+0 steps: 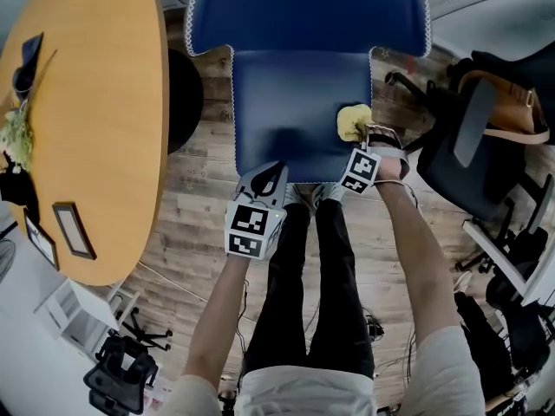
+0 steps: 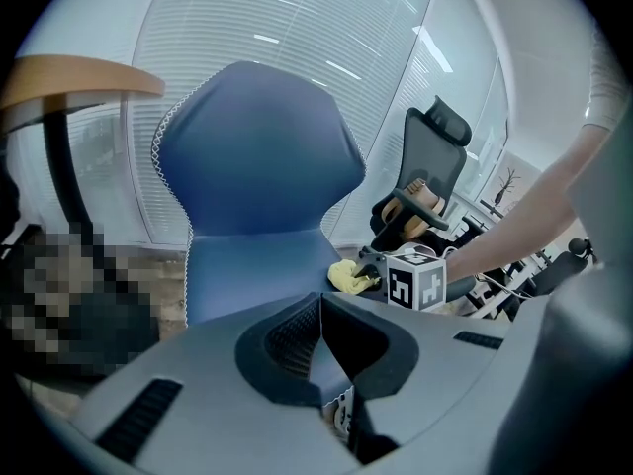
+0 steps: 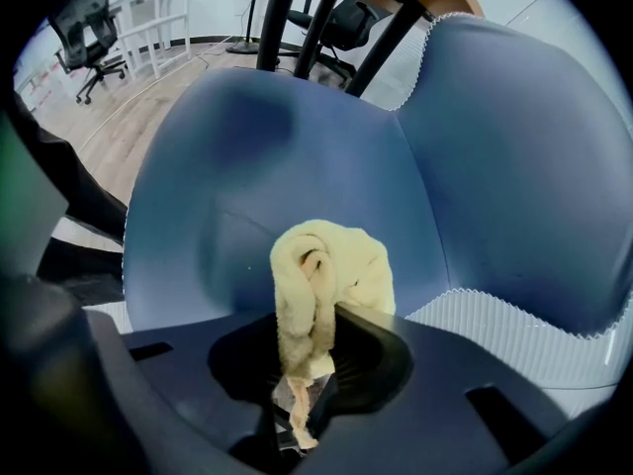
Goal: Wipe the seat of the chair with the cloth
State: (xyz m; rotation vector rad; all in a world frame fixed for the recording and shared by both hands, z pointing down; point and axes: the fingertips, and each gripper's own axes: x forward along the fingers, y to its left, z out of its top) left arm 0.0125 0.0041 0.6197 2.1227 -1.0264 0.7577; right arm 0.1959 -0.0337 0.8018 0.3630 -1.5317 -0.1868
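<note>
A blue chair stands in front of me, its seat [image 1: 299,107] facing up and its backrest [image 1: 303,11] beyond. A bunched yellow cloth [image 1: 353,121] rests on the seat's right front part, pinched in my right gripper [image 1: 364,141]. In the right gripper view the cloth [image 3: 326,275] hangs from the shut jaws over the blue seat [image 3: 227,196]. My left gripper [image 1: 264,180] hovers at the seat's front edge, jaws shut with nothing between them. In the left gripper view the cloth [image 2: 348,276] lies beside the right gripper's marker cube [image 2: 415,283].
A round wooden table [image 1: 95,120] stands to the left with small items [image 1: 22,102] on it. A dark office chair [image 1: 477,137] with a brown bag sits on the right. My legs [image 1: 312,276] are just before the seat, over the wooden floor [image 1: 191,198].
</note>
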